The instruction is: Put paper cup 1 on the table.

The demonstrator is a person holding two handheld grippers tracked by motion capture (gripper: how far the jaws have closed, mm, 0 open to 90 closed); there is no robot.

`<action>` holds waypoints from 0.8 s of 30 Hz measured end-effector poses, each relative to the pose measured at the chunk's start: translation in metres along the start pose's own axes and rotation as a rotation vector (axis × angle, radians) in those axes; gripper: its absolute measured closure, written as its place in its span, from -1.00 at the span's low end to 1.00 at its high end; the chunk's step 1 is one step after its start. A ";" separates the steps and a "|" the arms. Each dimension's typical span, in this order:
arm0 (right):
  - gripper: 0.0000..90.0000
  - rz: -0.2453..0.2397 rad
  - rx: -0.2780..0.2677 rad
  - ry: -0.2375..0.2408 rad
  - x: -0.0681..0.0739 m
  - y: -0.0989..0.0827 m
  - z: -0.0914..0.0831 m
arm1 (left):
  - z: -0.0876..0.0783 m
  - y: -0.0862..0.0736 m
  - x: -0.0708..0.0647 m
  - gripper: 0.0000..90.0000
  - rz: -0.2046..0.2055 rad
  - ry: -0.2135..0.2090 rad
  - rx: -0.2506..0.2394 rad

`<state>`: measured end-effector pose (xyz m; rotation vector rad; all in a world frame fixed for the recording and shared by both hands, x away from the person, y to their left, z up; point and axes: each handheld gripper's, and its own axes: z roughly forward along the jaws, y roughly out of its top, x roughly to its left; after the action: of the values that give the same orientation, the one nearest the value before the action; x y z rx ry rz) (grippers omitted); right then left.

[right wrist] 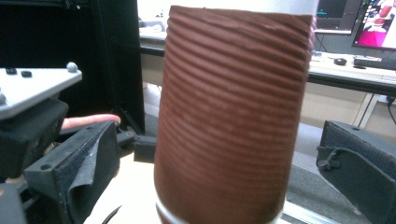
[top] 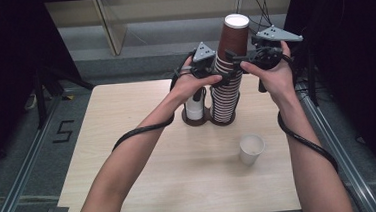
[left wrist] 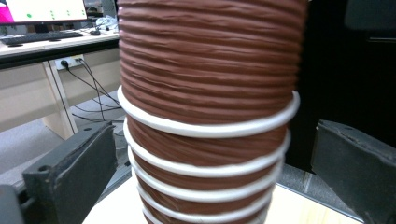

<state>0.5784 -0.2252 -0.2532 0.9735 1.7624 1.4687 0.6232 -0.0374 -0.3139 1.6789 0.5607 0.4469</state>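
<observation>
- High view is showing me bringing both grippers up to the tall stack of brown ribbed cups (top: 228, 75), which is standing in a dark holder (top: 211, 118) at the far middle of the tabletop (top: 145, 164).
- Left gripper (top: 213, 76) is straddling the stack lower down; in the left gripper view its fingers (left wrist: 70, 175) are standing apart on either side of the white rims (left wrist: 210, 128), not touching. I judge this is to steady the lower cups.
- Right gripper (top: 238, 58) is framing the top cup (right wrist: 231, 116) higher up, fingers (right wrist: 77, 170) likewise apart and clear of the ribbed wall, probably to lift that cup off.
- A white cup (top: 251, 149) is waiting upright nearer me, well apart from the stack.
- Pale wood tabletop, grey floor around, office desks with a monitor (left wrist: 44, 10) behind.
</observation>
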 end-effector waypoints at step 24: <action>-0.68 0.061 0.004 -0.016 -0.006 0.005 0.035 | 0.014 0.000 0.008 -0.92 -0.041 -0.045 0.010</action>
<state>0.6118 -0.2120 -0.2544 1.0467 1.7381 1.4914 0.6377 -0.0436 -0.3167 1.6801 0.5645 0.3763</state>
